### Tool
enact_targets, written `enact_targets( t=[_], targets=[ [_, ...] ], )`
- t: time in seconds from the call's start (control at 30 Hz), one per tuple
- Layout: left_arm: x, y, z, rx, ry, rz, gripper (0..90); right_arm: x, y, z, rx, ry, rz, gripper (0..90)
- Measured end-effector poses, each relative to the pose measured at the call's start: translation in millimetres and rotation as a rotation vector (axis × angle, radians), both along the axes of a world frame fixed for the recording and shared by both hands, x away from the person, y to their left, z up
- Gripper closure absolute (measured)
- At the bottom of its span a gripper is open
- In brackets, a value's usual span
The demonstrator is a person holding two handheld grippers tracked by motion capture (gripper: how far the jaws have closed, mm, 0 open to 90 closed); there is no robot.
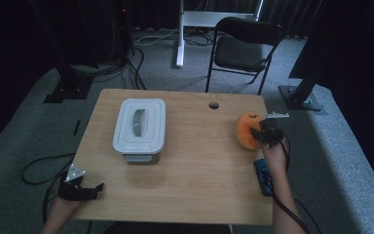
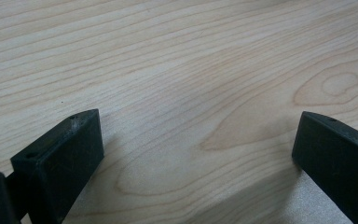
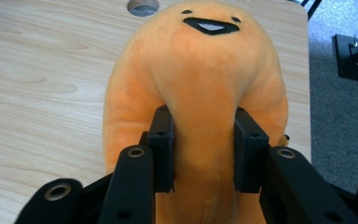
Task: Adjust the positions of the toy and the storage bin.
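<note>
Light wooden table (image 1: 190, 161) with visible grain, rounded corners and a small round cable hole (image 1: 214, 105) near the far edge at about 12 o'clock. White lidded container (image 1: 140, 127) with a grey handle sitting at roughly 10 o'clock from the middle, orange plush toy (image 1: 247, 129) with a stitched face over at 2 o'clock by the right edge. Small blue object (image 1: 263, 177) lying at about 4 o'clock, right along the edge.
</note>
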State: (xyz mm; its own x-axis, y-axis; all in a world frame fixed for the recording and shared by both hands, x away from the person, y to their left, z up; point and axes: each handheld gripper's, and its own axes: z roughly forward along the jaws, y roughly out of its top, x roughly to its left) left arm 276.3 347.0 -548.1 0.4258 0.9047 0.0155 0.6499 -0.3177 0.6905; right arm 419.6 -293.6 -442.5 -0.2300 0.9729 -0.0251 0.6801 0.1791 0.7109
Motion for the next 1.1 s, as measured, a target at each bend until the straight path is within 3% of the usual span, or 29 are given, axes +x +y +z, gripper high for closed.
enact_targets(
  t=[0.53,0.83,1.1],
  targets=[
    [0.0,0.0,0.0,0.0,0.0,-0.001,2.3,9.2,-12.1,-23.5,0.018,0.059,-0.036,63.8],
    [0.0,0.0,0.0,0.0,0.0,-0.001,2.3,10.6,-9.9,-18.6,0.006,0.081,-0.006,47.5],
    [0.0,0.0,0.0,0.0,-0.001,-0.001,2.3,7.8,-12.6,-12.3,0.012,0.053,-0.025,37.2]
  ],
)
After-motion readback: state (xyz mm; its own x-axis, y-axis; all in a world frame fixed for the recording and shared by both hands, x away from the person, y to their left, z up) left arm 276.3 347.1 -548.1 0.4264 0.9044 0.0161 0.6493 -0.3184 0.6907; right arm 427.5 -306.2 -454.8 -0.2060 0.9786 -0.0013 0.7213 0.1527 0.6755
